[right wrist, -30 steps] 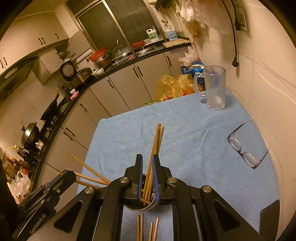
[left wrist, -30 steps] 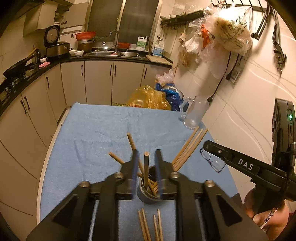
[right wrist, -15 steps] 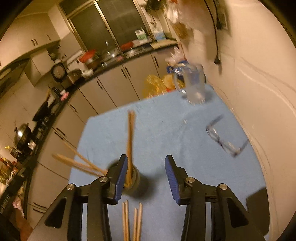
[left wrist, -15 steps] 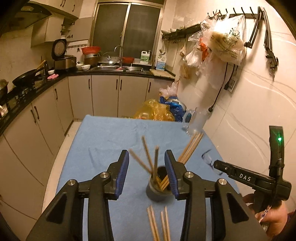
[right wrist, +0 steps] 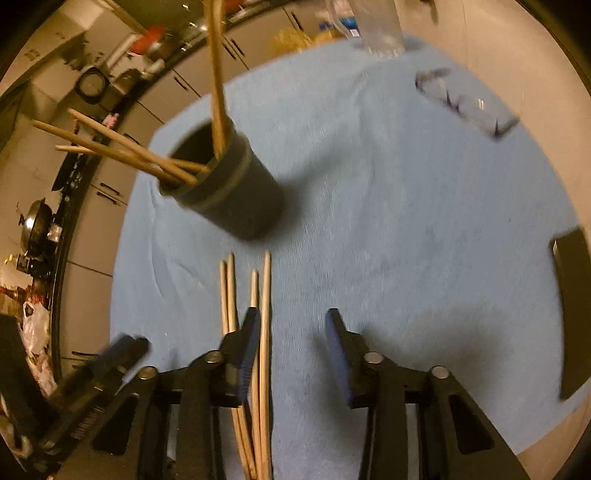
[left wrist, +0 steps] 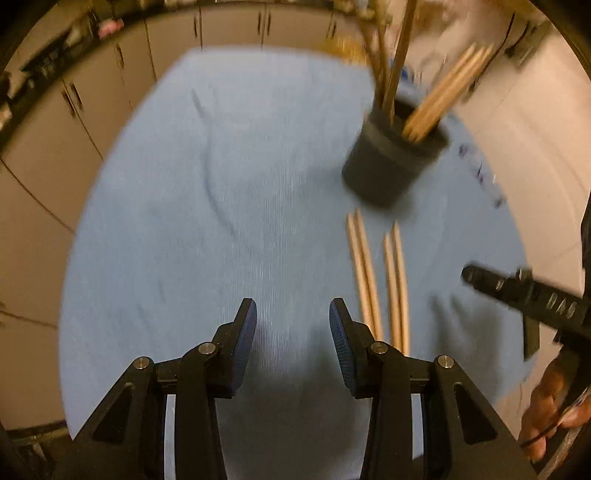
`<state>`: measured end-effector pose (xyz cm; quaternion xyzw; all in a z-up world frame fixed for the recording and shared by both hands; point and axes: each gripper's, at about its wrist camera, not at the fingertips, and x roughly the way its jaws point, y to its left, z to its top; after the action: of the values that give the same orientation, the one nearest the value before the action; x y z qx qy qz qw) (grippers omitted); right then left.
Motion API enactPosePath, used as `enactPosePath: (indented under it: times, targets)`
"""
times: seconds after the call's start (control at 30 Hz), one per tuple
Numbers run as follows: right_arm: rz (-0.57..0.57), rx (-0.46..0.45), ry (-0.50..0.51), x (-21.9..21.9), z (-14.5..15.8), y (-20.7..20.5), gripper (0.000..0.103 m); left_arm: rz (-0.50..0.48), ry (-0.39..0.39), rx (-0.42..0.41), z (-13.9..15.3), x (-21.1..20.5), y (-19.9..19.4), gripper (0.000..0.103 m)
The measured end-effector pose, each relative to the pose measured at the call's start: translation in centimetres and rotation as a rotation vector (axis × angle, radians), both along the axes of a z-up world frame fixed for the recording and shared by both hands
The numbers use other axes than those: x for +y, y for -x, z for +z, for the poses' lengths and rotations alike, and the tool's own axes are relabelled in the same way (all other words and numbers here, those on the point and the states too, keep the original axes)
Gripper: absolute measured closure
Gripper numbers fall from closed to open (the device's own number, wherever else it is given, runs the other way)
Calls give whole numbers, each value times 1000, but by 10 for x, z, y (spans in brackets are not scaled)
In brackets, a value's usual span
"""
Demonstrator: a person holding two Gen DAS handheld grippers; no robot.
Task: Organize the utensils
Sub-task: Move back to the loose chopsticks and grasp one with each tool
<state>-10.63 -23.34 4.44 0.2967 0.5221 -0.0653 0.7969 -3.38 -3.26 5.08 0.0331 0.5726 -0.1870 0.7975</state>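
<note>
Matt dark holder (right wrist: 236, 192), wooden chopsticks (right wrist: 264, 314) (bare, pale), ribbed blue cloth (left wrist: 221, 184)

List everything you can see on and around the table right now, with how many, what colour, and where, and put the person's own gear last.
Loose chopsticks: four, light wood, flat on the cloth in front of the holder.
Holder: one, dark grey, upright on the cloth.
Chopsticks in holder: several, light wood, leaning out; exact count unclear.
Cloth: one, blue, covering the table.
Glasses: one pair, dark frame, far right of the cloth.
Glass mug: one, clear, far edge of the cloth.
Dark flat object: one, black, right edge; unidentifiable.
Cabinets: pale, left of the table.
Left gripper: black, blue fingers, open, empty.
Right gripper: black, blue fingers, closing, one loose chopstick between them.
Hand: one, holding the right gripper.
</note>
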Motion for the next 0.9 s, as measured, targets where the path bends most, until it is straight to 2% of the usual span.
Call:
enactPosePath:
  times: [0.03,0.23,0.4,0.5,0.67,0.8,0.9]
  targets:
    - [0,7,-19,-1,-4,0,73,-2,-7,21,-5,2,1,64]
    - [0,71,-97,9,-23,-7,73,-34,-18,27,-8,13,11,64]
    - [6,116,-70,16,-33,-24,74,-42,-17,26,-2,16,11,64]
    - [21,135,-56,23,-37,-33,84,-36,-18,20,2,20,9,64]
    - [49,144,-35,33,-43,-45,85,-33,-17,10,2,20,6,64]
    - [92,138,16,44,-47,-51,94,-38,-5,8,1,13,2,64]
    - [122,120,72,47,-44,-46,95,-52,8,-1,-1,5,0,64]
